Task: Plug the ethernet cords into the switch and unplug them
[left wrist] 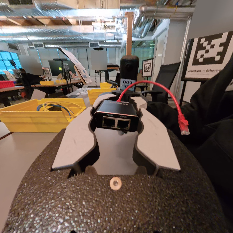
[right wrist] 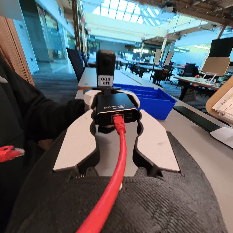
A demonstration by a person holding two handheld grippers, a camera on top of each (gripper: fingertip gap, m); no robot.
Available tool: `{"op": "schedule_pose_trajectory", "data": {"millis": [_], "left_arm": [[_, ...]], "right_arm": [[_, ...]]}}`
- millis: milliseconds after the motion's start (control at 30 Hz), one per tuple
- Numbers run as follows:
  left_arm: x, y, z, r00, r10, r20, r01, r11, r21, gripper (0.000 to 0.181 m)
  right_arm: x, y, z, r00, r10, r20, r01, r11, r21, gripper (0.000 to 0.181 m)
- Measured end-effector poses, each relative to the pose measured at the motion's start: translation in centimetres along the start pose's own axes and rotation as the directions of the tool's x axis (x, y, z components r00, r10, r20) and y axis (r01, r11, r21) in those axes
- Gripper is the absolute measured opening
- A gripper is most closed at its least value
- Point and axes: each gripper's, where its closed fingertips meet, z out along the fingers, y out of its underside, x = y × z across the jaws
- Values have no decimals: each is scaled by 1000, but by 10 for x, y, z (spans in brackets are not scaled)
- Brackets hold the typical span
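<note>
Both my grippers — left gripper [left wrist: 116, 118], right gripper [right wrist: 116, 117] — clamp the black switch [left wrist: 116, 116]; the red cord [right wrist: 119, 145] sits plugged into its right-gripper side, free plug [left wrist: 183, 124] dangling.

A pale table [left wrist: 18, 151] carries a yellow bin [left wrist: 35, 118].

both front ports [left wrist: 116, 122] open, red cord [left wrist: 174, 99] arching right

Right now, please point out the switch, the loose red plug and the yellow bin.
switch [left wrist: 116, 116]: left wrist view, its port face.
loose red plug [left wrist: 183, 124]: left wrist view, plug body.
yellow bin [left wrist: 32, 119]: left wrist view, front wall.
</note>
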Motion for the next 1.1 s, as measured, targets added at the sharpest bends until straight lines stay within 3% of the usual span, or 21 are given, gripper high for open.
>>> {"op": "schedule_pose_trajectory", "data": {"millis": [100, 167, 267, 400, 567, 833, 1100], "left_arm": [[-6, -5, -5, 999, 0, 38, -1, 1000, 19, 64], [-8, -6, -4, 999, -4, 45, 2, 999, 32, 64], [-6, -8, -2, 999, -10, 37, 8, 998, 56, 64], [-2, -10, -1, 1000, -6, 24, 4, 998, 69, 64], [4, 3, 0, 999, 49, -4, -49, 999, -20, 64], [5, 3, 0, 999, 35, -2, -35, 999, -7, 73], [5, 26, 3, 993, 119, -11, -119, 975, -186, 73]], "right_arm": [[8, -13, -9, 998, 58, -26, -55, 990, 131, 62], [9, -14, -7, 997, 78, -20, -74, 987, 145, 59], [4, -5, 1, 999, 9, -31, -6, 997, 78, 67], [5, -5, -3, 1000, 12, -26, -10, 997, 74, 57], [0, -1, -8, 1000, -28, -5, 28, 999, -16, 57], [-2, -2, 2, 996, 87, 9, -87, 996, 22, 57], [-2, 8, -7, 1000, -17, 4, 17, 987, -158, 57]]}}
